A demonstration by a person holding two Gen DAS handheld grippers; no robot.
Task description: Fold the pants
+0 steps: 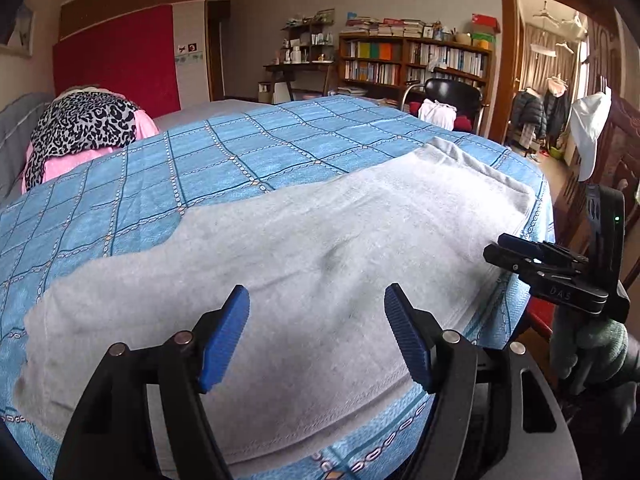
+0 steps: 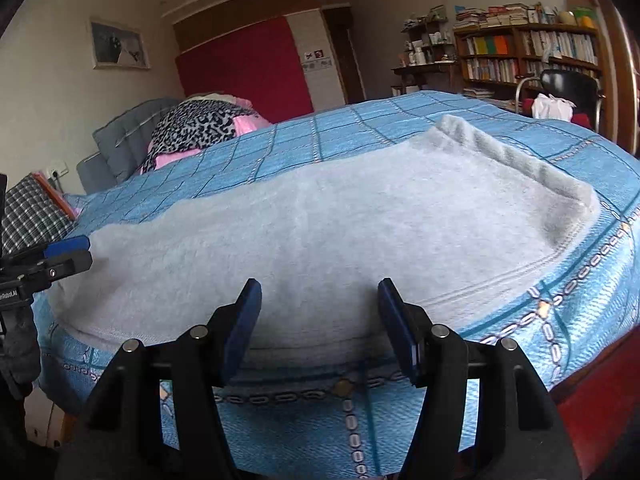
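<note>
Light grey fleece pants (image 1: 304, 240) lie flat and folded lengthwise across the near side of a bed with a blue checked bedspread (image 1: 240, 152). My left gripper (image 1: 318, 332) hovers over the near edge of the pants, jaws open, nothing between its blue pads. In the right wrist view the pants (image 2: 340, 220) stretch from left to right, with the thick waistband end at the right. My right gripper (image 2: 320, 324) is open over their near hem and holds nothing. Each gripper shows in the other's view: the right gripper (image 1: 506, 250) in a gloved hand, the left gripper (image 2: 78, 254) at the far left.
A leopard-print cloth on pink bedding (image 1: 84, 128) lies at the head of the bed, by a grey headboard (image 2: 124, 140). Beyond the bed stand a bookshelf (image 1: 412, 60), a black chair with a white garment (image 1: 440, 108) and an open doorway (image 1: 548, 80). A checked cushion (image 2: 32, 212) sits at the left.
</note>
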